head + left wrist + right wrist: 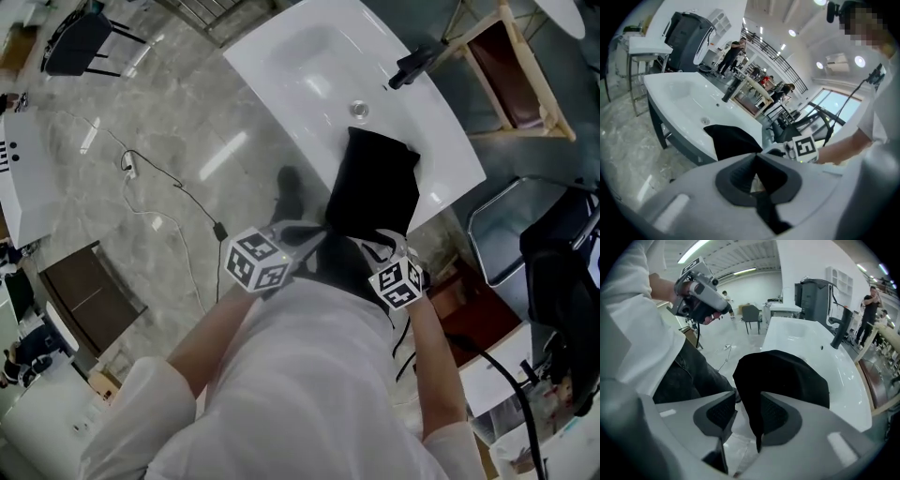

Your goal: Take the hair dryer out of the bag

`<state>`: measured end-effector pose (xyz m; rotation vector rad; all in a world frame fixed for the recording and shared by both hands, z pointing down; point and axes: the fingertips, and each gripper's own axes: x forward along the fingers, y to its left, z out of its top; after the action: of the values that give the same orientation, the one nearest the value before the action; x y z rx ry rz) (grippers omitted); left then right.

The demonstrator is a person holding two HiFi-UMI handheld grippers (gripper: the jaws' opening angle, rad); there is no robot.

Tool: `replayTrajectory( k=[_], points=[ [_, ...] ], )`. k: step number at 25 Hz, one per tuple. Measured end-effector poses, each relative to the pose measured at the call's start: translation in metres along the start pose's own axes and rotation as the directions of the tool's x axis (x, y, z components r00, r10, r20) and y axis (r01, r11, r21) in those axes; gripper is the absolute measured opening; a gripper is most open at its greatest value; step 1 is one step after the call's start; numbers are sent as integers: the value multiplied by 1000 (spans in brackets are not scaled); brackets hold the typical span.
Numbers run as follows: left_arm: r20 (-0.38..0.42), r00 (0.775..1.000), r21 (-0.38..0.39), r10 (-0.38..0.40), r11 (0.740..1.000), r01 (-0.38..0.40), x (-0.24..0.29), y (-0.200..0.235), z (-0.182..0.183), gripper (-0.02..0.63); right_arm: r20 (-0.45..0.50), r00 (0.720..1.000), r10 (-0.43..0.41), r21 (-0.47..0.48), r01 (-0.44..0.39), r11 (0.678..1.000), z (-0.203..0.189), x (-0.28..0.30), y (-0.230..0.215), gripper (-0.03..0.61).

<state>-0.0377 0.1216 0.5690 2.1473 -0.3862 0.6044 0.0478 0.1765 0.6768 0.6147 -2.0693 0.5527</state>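
Head view: black bag [373, 187] contents hidden.

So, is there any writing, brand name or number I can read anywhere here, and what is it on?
No readable text in any view.
Left marker cube: black-and-white square pattern, not letters.
Right marker cube: the same kind of pattern.
Black bag: no print shows.
White panel at the far left: small dark marks, too small to read.
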Motion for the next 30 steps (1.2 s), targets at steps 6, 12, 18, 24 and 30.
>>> replayTrajectory(
  k=[6, 12, 18, 24, 30],
  points=[
    [20, 999, -44, 37, 998, -36, -6, 14, -9, 2, -57, 997, -44, -159, 34, 987, -10, 22, 1, 184],
    [24, 999, -63, 48, 997, -47, -1, 21, -14, 2, -50, 997, -66, -178, 56, 982, -10, 28, -7, 123],
    [16, 999, -56, 41, 998, -40, 12, 18, -16, 2, -25, 999, -37, -134, 33, 990, -8, 20, -15, 32],
    [-33, 999, -15, -9, 1000, 9, 21, 1, -13, 2, 40, 999, 18, -6, -18, 1000, 7, 2, -23, 25],
    [-103, 994, 42, -36, 998, 40, 36, -21, -12, 2, 86, 994, 65, 60, -70, 996, 26, -18, -32, 26]
  ],
)
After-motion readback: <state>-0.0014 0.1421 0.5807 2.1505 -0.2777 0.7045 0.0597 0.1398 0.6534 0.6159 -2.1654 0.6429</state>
